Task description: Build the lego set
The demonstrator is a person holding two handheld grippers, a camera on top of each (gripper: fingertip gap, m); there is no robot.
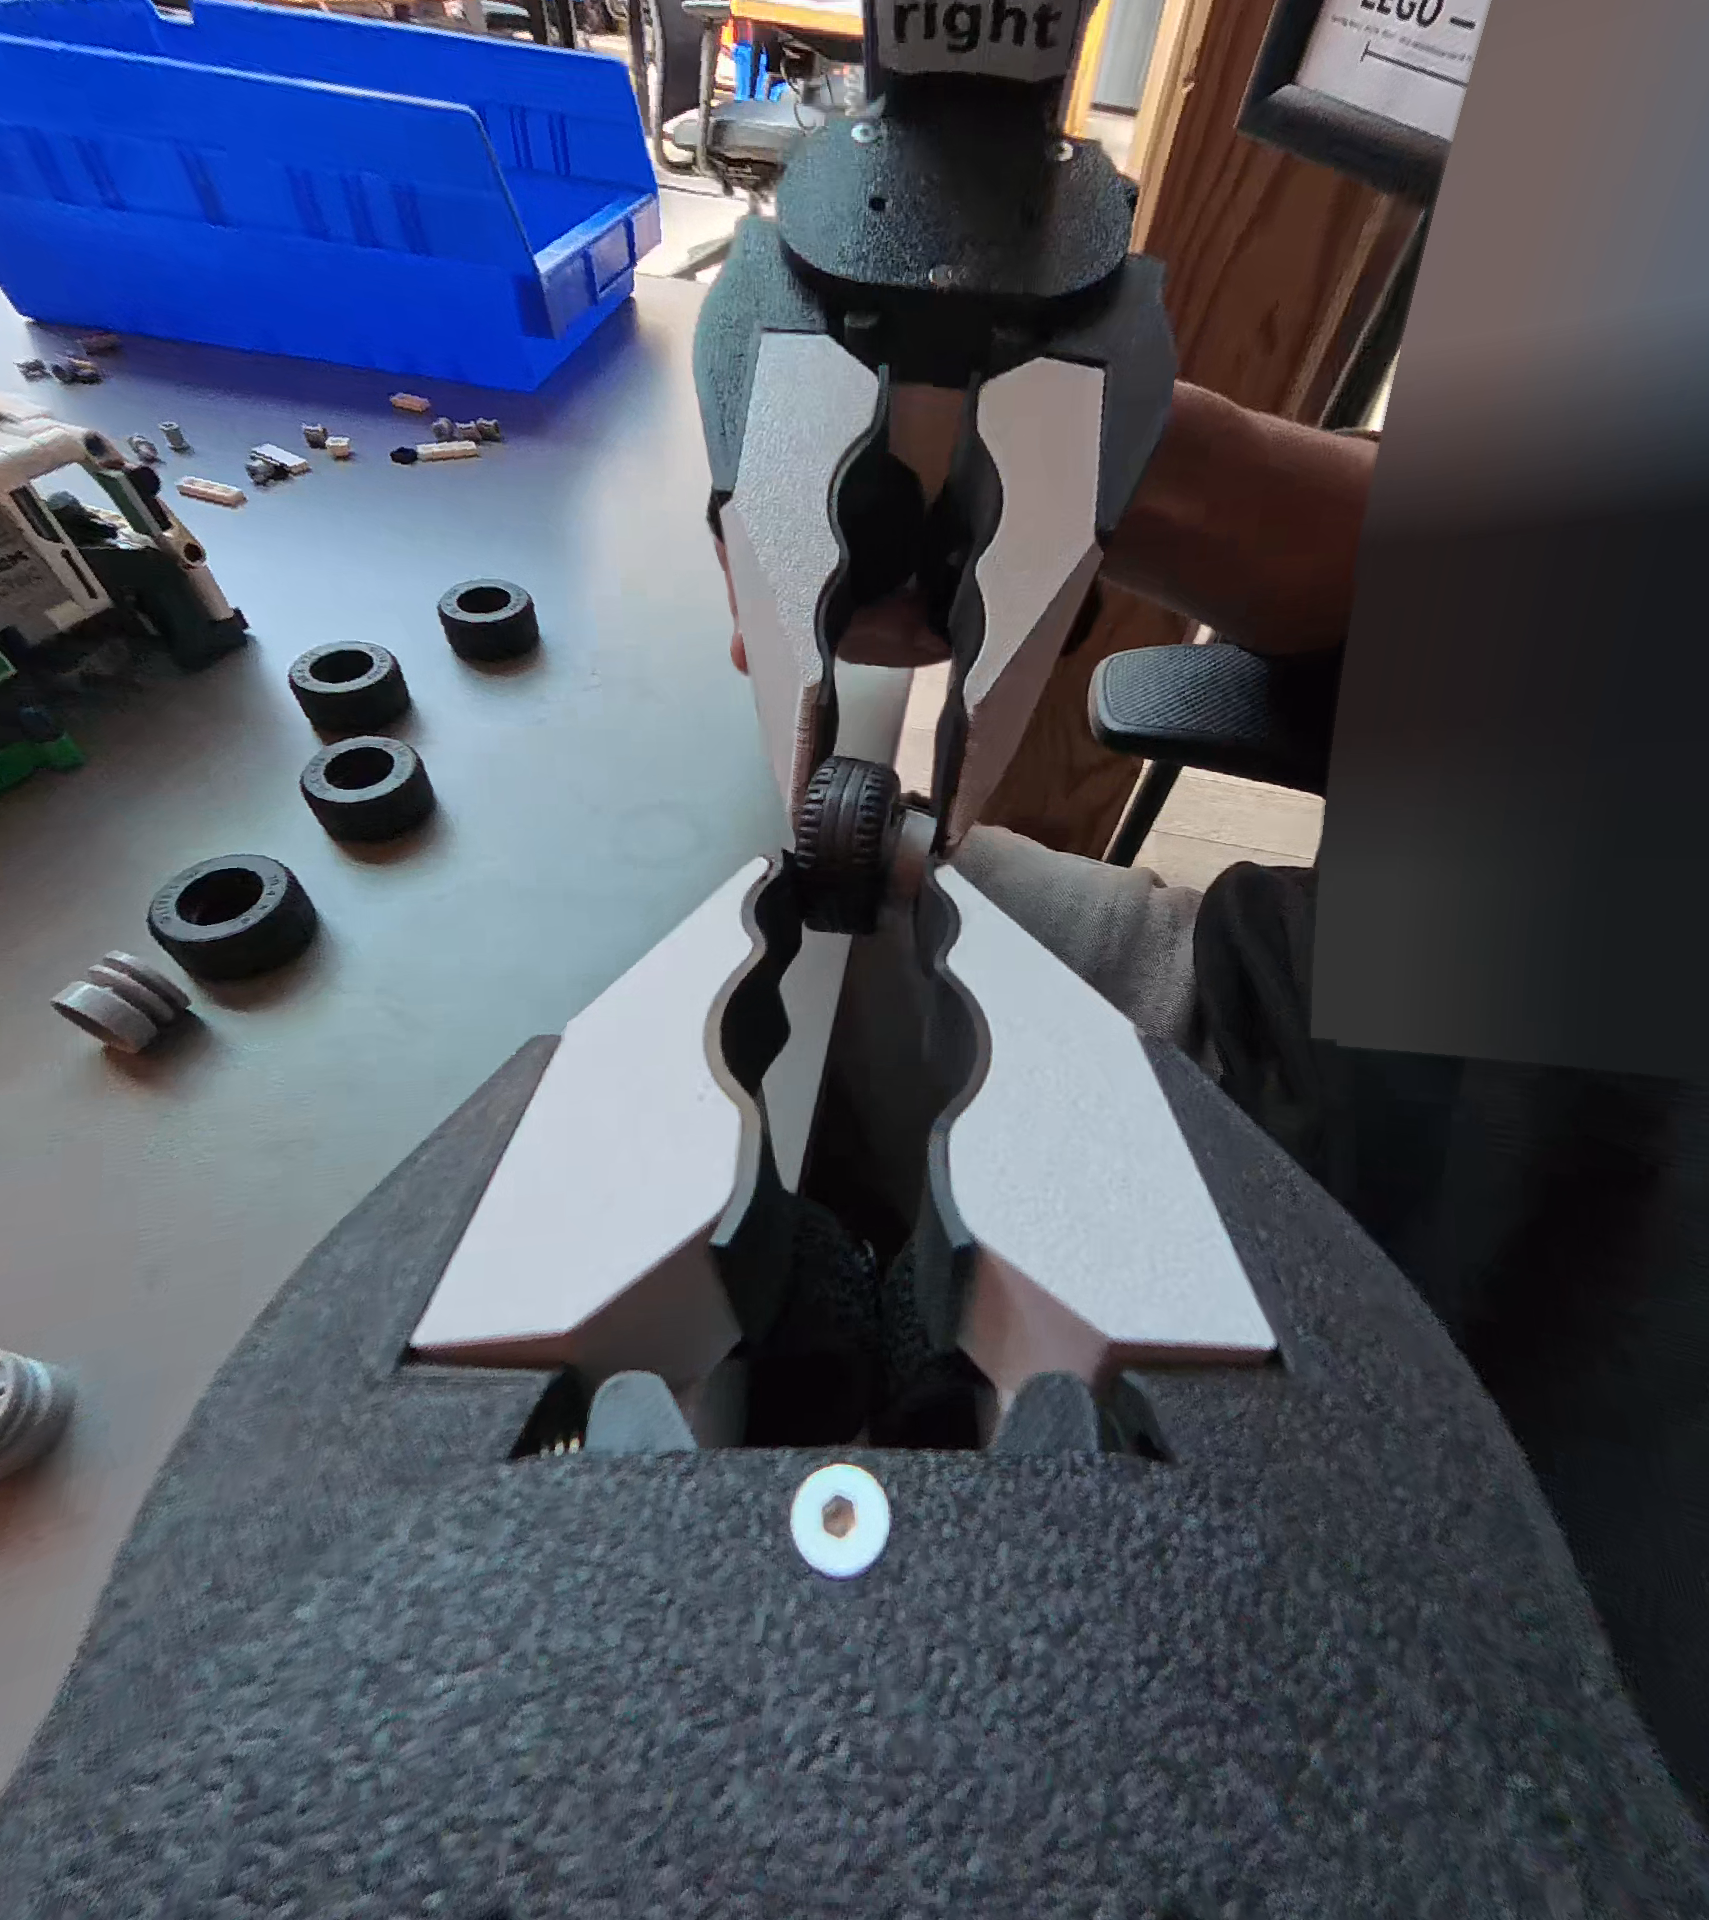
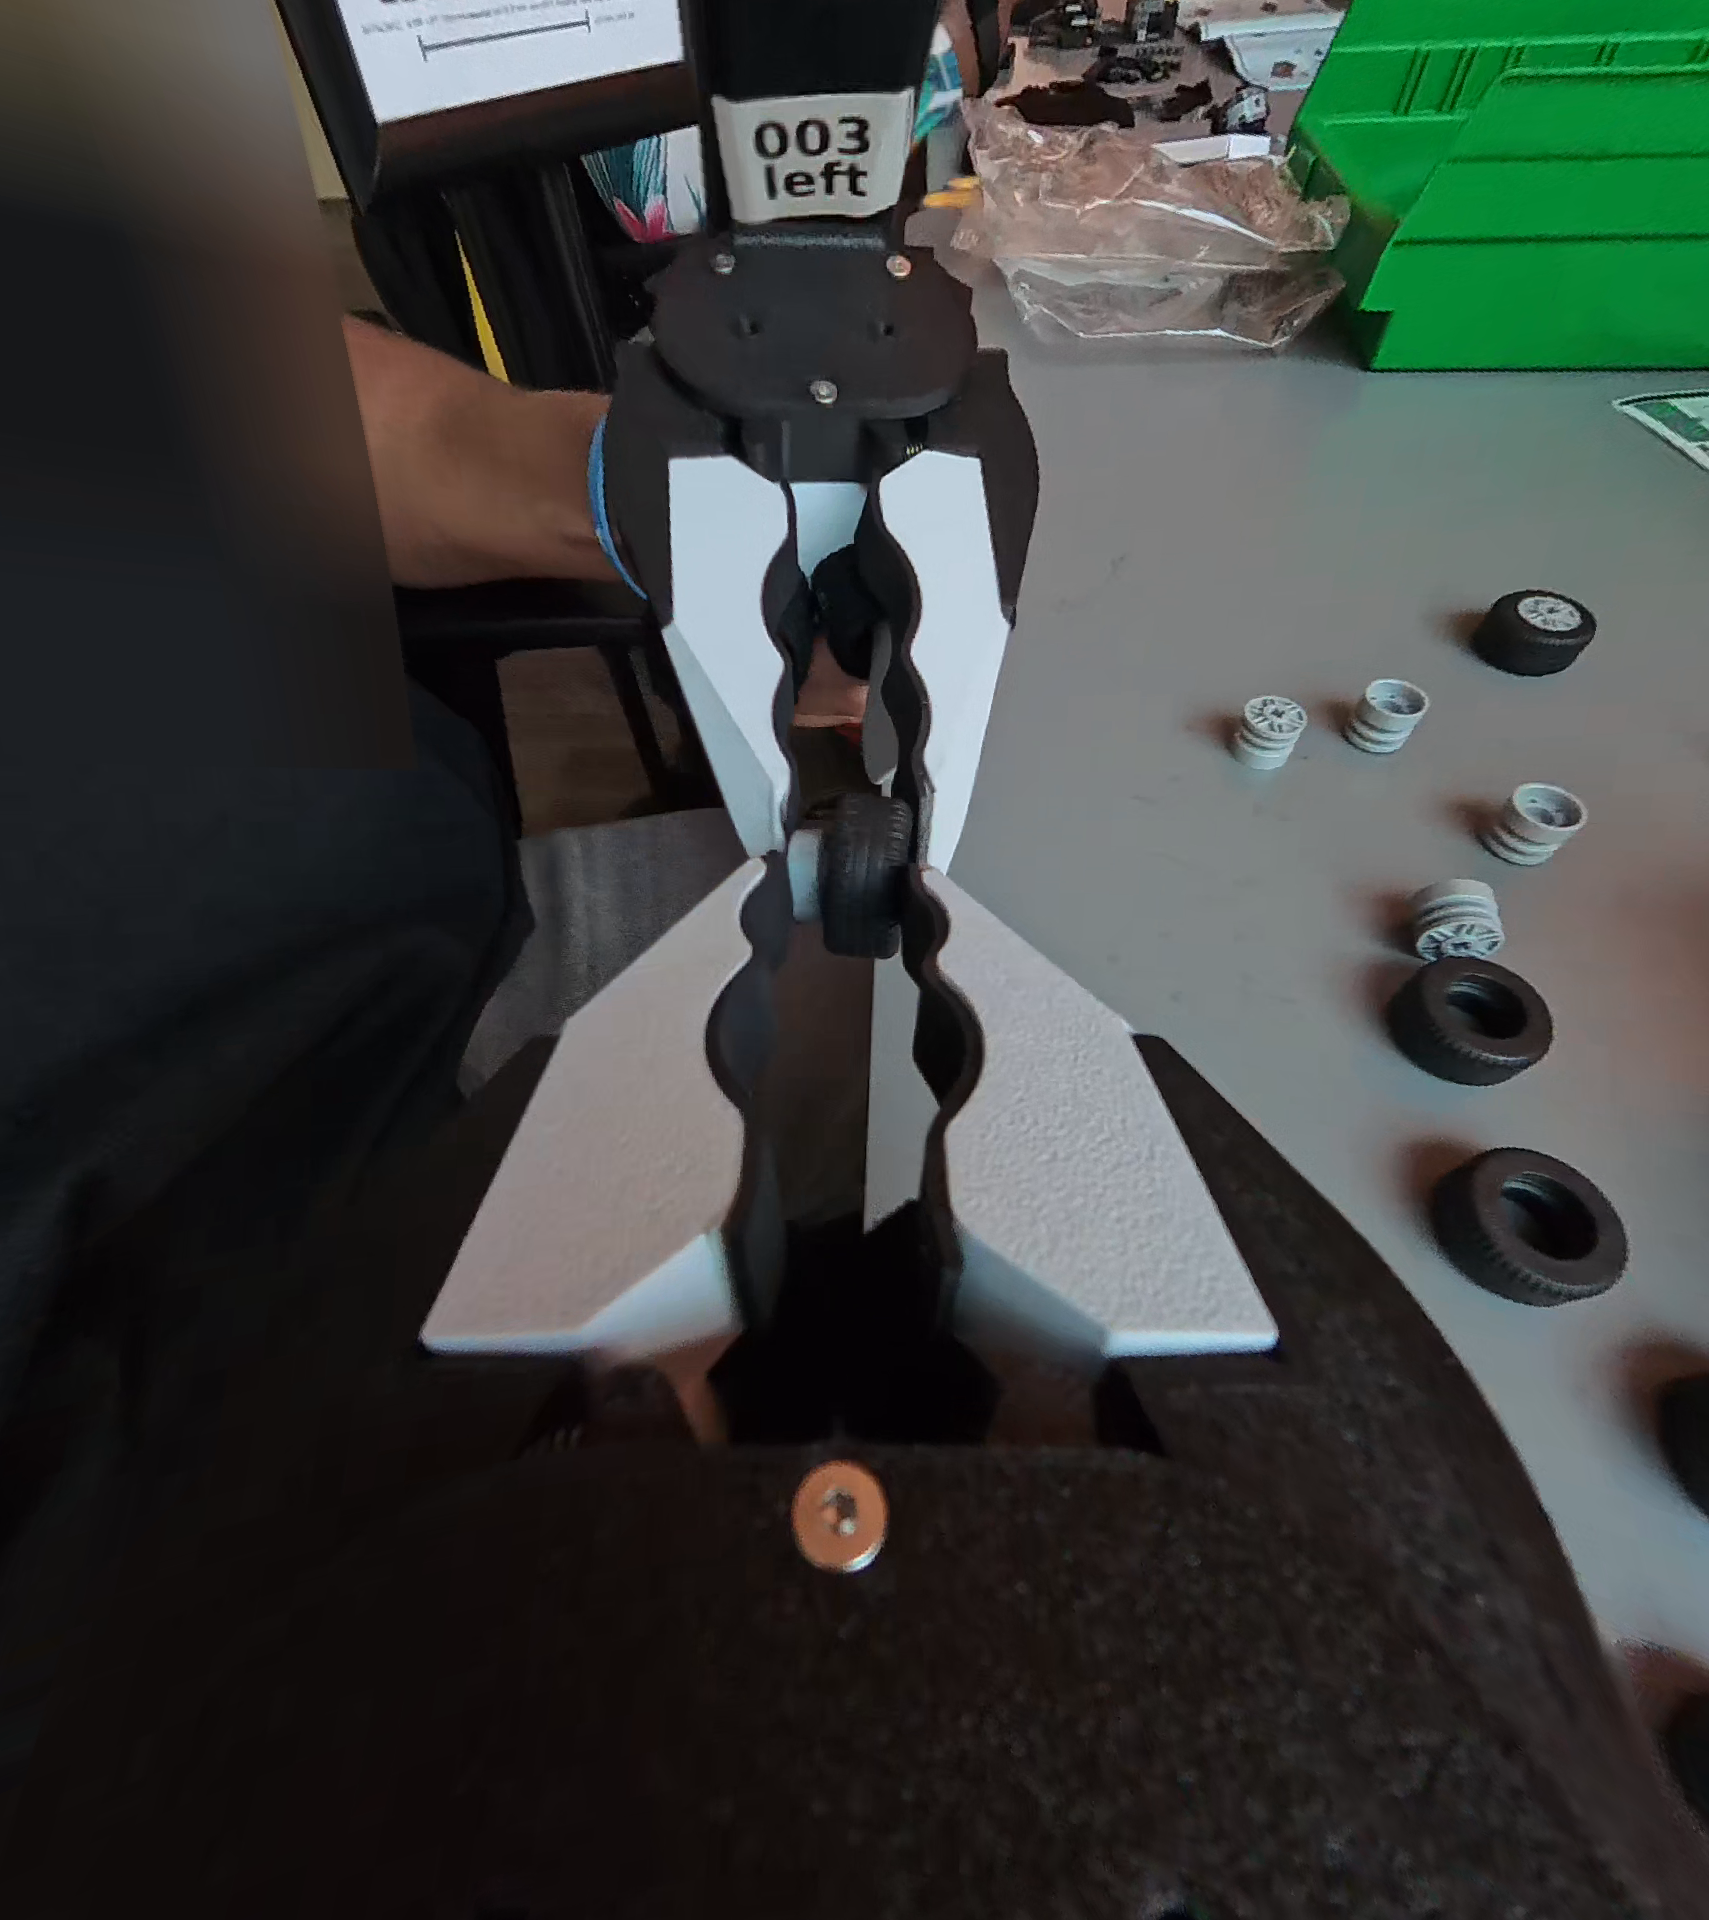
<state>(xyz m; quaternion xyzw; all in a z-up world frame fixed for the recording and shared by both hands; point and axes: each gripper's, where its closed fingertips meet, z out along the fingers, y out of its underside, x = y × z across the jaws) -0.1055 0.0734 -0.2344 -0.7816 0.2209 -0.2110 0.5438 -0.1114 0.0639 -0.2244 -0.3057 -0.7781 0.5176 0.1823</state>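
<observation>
A small black tyre (image 1: 842, 847) with a grey wheel hub (image 1: 917, 831) pushed partly into its side hangs in the air off the table's edge. My left gripper (image 1: 855, 878) and my right gripper (image 1: 876, 805) meet tip to tip there, each shut across the tyre and hub together. In the right wrist view the tyre (image 2: 865, 878) sits between my right gripper's (image 2: 842, 878) tips, with the hub (image 2: 801, 873) on its left. The left gripper (image 2: 858, 826) comes in from above.
On the grey table (image 1: 569, 727) lie loose tyres (image 1: 367, 787), grey hubs (image 1: 117, 1003), small pieces (image 1: 310, 457), a part-built truck (image 1: 29, 582) and a blue bin (image 1: 310, 208). More hubs (image 2: 1385, 715), tyres (image 2: 1527, 1226), one finished wheel (image 2: 1534, 631), green bins (image 2: 1608, 208), a plastic bag (image 2: 1141, 229). The grippers are tip to tip, or close to it. The part-built truck (image 1: 29, 582) is about 20 centimetres from both grippers' fingertips.
</observation>
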